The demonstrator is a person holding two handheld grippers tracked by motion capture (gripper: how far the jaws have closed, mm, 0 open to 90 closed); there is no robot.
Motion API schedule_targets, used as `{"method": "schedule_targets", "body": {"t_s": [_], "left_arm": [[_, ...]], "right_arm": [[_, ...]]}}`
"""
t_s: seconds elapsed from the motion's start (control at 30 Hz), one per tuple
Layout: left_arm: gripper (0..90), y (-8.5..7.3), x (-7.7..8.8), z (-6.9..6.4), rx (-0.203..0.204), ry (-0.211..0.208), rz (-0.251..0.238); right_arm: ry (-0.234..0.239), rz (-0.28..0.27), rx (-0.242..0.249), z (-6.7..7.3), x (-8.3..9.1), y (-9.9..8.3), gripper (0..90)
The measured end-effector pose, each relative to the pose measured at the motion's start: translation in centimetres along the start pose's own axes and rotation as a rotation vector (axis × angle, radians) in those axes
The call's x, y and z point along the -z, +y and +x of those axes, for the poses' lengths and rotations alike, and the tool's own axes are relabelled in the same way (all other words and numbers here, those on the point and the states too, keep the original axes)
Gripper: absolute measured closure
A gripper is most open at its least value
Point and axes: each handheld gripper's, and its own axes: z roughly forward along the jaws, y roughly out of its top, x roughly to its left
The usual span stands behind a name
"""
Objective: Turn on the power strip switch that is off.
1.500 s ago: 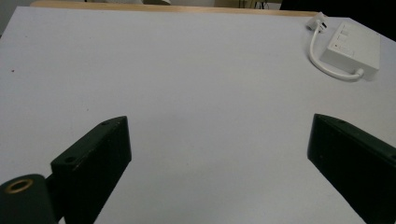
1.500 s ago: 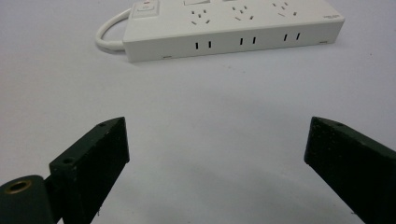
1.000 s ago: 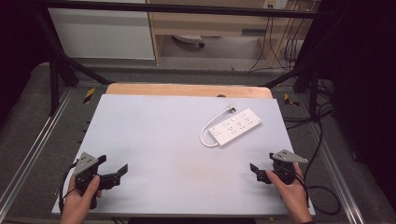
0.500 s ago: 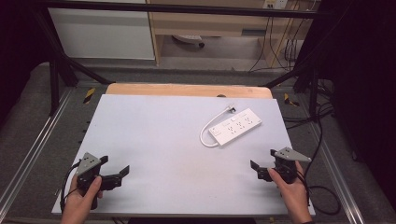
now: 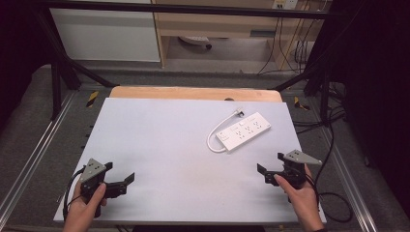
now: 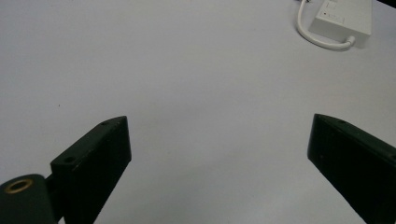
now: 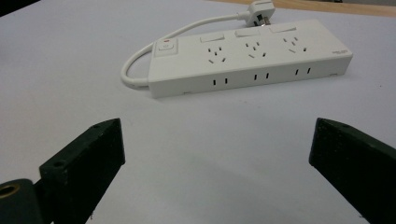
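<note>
A white power strip [image 5: 244, 130] with three sockets and a looped white cord lies on the right half of the white tabletop [image 5: 179, 140]. Its plug [image 5: 238, 112] rests at the strip's far end. My left gripper [image 5: 118, 172] is held low at the near left corner, open and empty. My right gripper [image 5: 270, 163] is at the near right edge, open and empty, a short way in front of the strip. In the right gripper view the power strip [image 7: 247, 56] lies ahead of the spread jaws of my right gripper [image 7: 217, 154]. In the left gripper view the power strip [image 6: 343, 18] is far off at the top right, beyond my left gripper [image 6: 219, 154].
A wooden board edge [image 5: 193, 93] runs along the table's far side. Metal frame rails [image 5: 29, 164] flank the table. Black cables [image 5: 333, 145] hang off the right side. A cabinet [image 5: 106, 34] and shelving stand on the floor behind.
</note>
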Motion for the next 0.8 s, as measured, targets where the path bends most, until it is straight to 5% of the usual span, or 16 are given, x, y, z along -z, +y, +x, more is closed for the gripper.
{"method": "schedule_targets", "body": {"t_s": [0.8], "left_arm": [[6.3, -0.1, -0.1, 0.0, -0.001, 0.0, 0.012]], "right_arm": [[-0.024, 0.015, -0.029, -1.9, -2.8, 3.9, 9.9]]}}
